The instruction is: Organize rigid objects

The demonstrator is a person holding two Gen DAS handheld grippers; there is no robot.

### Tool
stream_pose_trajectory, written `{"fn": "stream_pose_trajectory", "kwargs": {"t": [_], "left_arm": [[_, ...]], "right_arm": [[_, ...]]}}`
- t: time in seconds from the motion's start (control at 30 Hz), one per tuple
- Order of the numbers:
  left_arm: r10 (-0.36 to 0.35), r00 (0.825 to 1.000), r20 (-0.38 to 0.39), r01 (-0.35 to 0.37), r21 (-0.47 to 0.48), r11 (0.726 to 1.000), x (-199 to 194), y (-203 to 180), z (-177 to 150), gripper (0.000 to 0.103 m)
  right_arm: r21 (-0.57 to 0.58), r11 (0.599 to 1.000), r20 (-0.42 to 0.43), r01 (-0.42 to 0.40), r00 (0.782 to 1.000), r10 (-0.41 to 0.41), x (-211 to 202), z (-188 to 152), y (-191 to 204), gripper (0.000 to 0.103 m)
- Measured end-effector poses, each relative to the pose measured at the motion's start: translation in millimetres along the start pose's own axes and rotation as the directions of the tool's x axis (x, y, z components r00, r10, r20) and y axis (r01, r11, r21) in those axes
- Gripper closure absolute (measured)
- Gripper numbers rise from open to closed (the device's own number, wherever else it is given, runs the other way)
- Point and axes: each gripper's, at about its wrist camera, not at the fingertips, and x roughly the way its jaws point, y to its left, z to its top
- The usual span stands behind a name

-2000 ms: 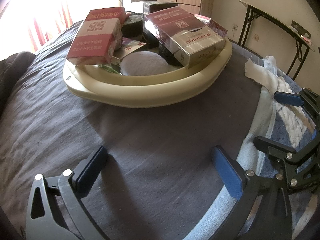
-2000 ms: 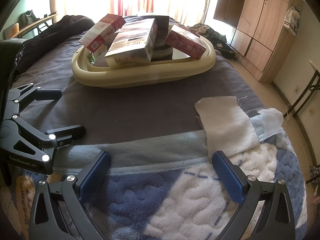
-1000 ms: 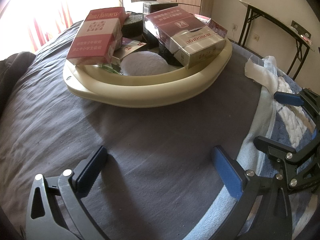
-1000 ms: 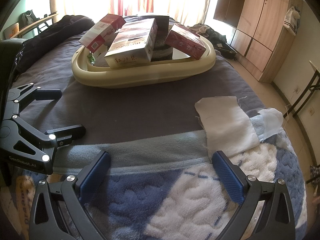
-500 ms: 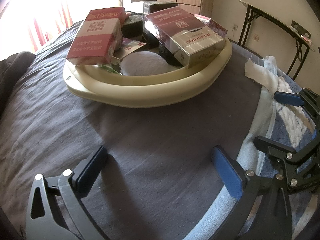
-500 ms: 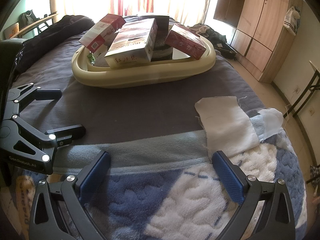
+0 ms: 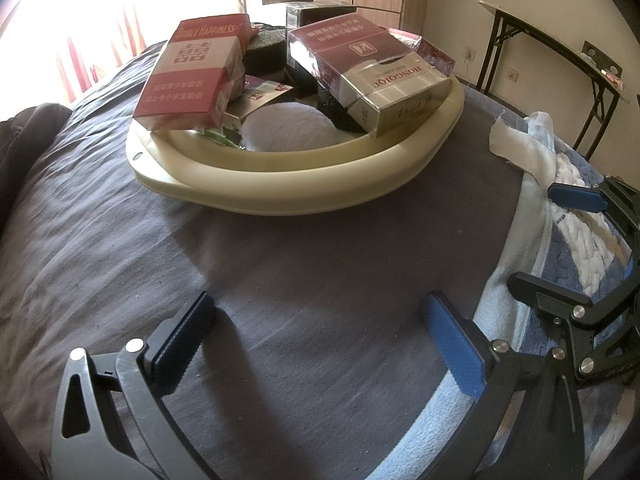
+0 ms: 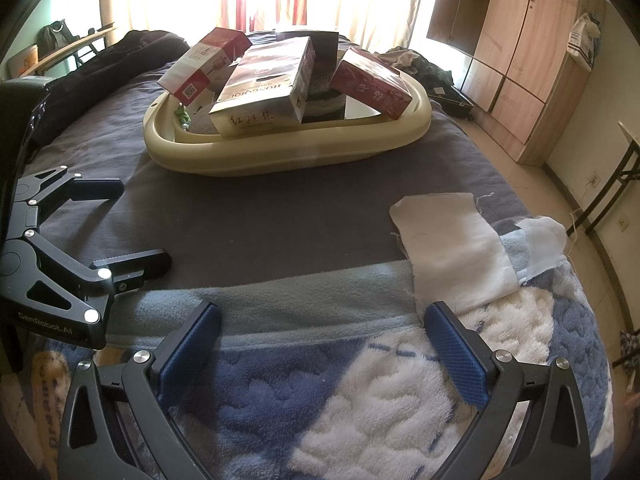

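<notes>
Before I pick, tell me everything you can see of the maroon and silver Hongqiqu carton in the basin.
The maroon and silver Hongqiqu carton is a long rectangular box, glossy as if film-wrapped, maroon over its rear half and silver-beige at the near end, with red characters on the end face. It looks closed and undamaged. It lies tilted, propped on dark items beneath, its near end resting on or just over the rim of the cream plastic basin. Neither gripper touches it.

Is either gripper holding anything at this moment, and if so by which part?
Nothing is held. The left gripper and right gripper are both open over the bedding, short of the cream tray of boxes.
</notes>
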Motion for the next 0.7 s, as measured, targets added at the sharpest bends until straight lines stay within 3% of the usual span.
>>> {"fn": "stream_pose_trajectory", "kwargs": {"t": [0.7], "left_arm": [[0.002,1.000,0.000,-0.002,0.002,1.000,-0.7,0.7,-0.4,0.000]], "right_arm": [[0.002,1.000,-0.001,-0.003,1.000,0.003,0.2,0.0,-0.1,0.000]]}}
